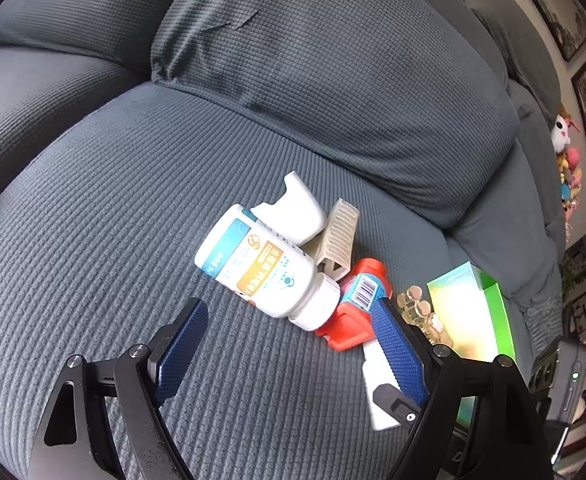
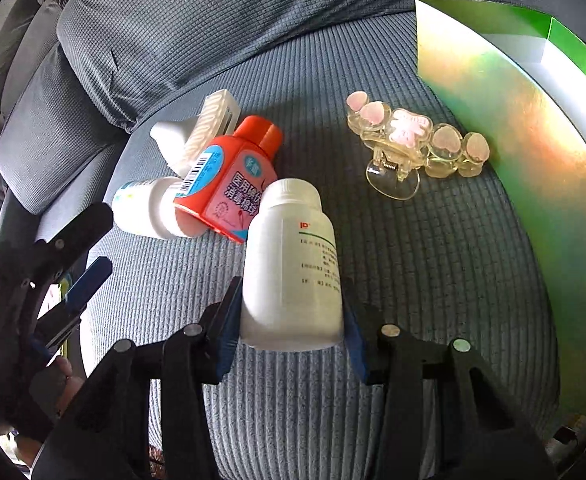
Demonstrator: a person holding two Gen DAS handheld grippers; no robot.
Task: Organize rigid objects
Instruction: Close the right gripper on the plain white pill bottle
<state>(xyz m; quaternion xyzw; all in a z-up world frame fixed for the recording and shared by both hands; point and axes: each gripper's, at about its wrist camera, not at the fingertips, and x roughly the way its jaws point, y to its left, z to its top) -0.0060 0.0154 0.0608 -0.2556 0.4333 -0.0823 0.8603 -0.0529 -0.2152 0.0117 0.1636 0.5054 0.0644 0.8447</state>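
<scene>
The things lie on a grey sofa seat cushion (image 1: 133, 240).

Left wrist view, left to right: the left hand-held gripper (image 1: 289, 344) is spread wide, holding nothing, its blue pads (image 1: 183, 344) apart above the cushion. Ahead lies one white pill bottle with an orange-and-teal label (image 1: 261, 264), on its side. Behind it rest a white plastic piece (image 1: 297, 208) and a cream hair claw clip (image 1: 339, 236), touching each other. An orange-red disinfectant bottle (image 1: 357, 304) lies against the pill bottle's cap. Further right sit a clear hair clip (image 1: 421, 308) and a green open box (image 1: 473, 312). At the far right edge, plush toys (image 1: 565, 148) show; the right wrist view does not include them.

Right wrist view, left to right: the left hand-held gripper (image 2: 89, 248) appears at the edge. The heap of four follows: labelled pill bottle (image 2: 145, 212), white piece (image 2: 169, 132), cream clip (image 2: 213, 124), orange-red bottle (image 2: 229, 180). Centre, the right hand-held gripper (image 2: 293, 320) pinches a second, plain white pill bottle (image 2: 291, 264) between its pads. Only this view shows the clear clip's (image 2: 417, 144) pink decorations, near the green box (image 2: 533, 160).

Count: two pill bottles, two hair clips, one disinfectant bottle, one white piece, one box.
</scene>
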